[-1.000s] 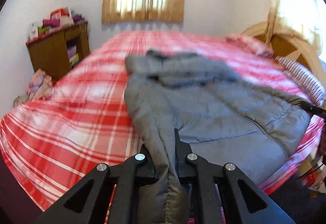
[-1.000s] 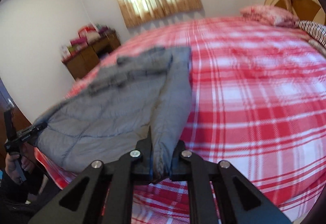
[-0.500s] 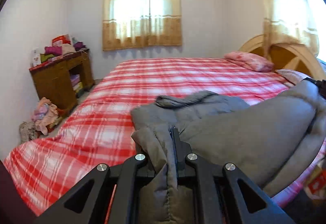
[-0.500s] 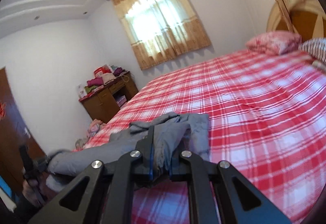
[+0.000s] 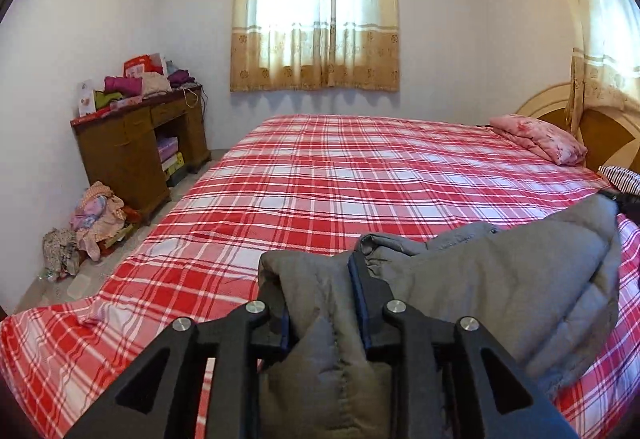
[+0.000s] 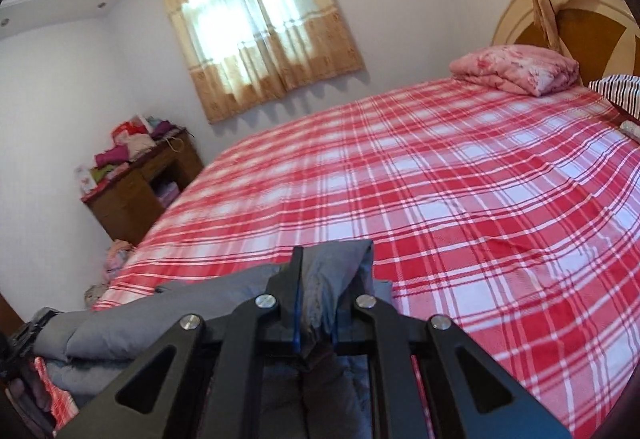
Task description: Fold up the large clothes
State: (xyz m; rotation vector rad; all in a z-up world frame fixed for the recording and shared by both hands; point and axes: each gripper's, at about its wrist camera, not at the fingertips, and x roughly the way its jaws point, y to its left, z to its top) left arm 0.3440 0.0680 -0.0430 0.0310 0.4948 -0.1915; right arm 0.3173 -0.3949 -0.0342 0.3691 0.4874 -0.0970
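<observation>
We are in a home bedroom. A wide bed under a red-and-white plaid sheet (image 5: 360,175) fills most of it, with a folded pink floral quilt (image 5: 540,137) by the arched wooden headboard (image 6: 592,27). Beige patterned curtains (image 5: 316,11) cover the window, and a brown wooden desk (image 5: 136,151) stacked with folded clothes stands against the white wall, a heap of laundry (image 5: 90,219) on the floor beside it.

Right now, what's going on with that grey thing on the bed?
A person is folding a grey padded jacket on a bed with a red checked cover. The left gripper and the right gripper are each shut on a bunch of the jacket, one at either side. The fabric between them is lifted at the near edge of the bed, with most of the cover bare beyond.
</observation>
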